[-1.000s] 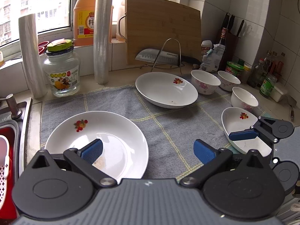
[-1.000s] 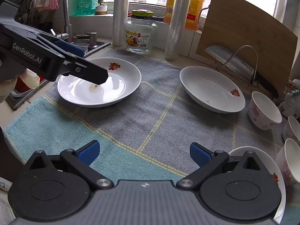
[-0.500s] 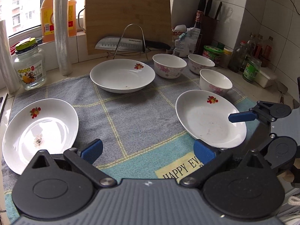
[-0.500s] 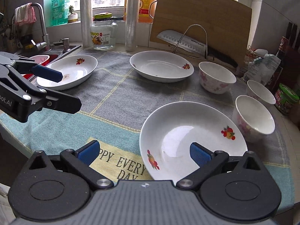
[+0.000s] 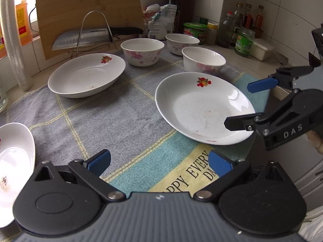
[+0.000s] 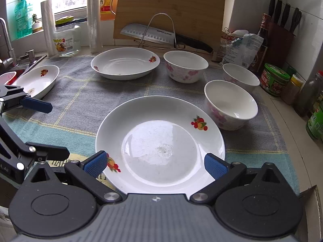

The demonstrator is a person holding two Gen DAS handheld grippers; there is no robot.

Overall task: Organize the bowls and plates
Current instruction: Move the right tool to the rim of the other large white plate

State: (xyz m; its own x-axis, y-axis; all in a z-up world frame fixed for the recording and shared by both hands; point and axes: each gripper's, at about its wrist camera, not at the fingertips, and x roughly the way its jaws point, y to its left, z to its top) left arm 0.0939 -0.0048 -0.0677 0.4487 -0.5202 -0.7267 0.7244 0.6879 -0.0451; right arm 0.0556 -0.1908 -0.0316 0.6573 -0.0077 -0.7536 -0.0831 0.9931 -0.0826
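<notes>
Currently, the step in hand appears to be the approach to the first pickup: the right gripper (image 6: 155, 162) is lined up on the near plate (image 6: 159, 141), with its blue pads spread wide to either side of the plate's near rim and nothing held. The left gripper (image 5: 159, 162) hovers over the towel (image 5: 121, 117) beside that plate, its jaws also wide apart and empty.

No stacking is visible yet. Three plates lie singly on the towel: the near plate at the front edge, a far plate (image 6: 125, 62) towards the cutting board (image 6: 171, 10), and a left plate (image 6: 36, 80) close to the sink. Three bowls stand upright and separate, right of the plates: the nearest bowl (image 6: 230, 104) sits just beside the near plate's rim, with a middle bowl (image 6: 185, 66) and a corner bowl (image 6: 241, 75) behind it.

The next move probably calls for closing on the near plate's rim. The rim lies low on the cloth, so one pad must likely slip under the edge while the other bears on the inner slope. A rim grip loads the plate off-centre; expect it to droop.

The near plate is white, shallow and glossy, with small fruit prints on the rim and faint specks of residue in the well. The bowls are white with pink floral prints.
</notes>
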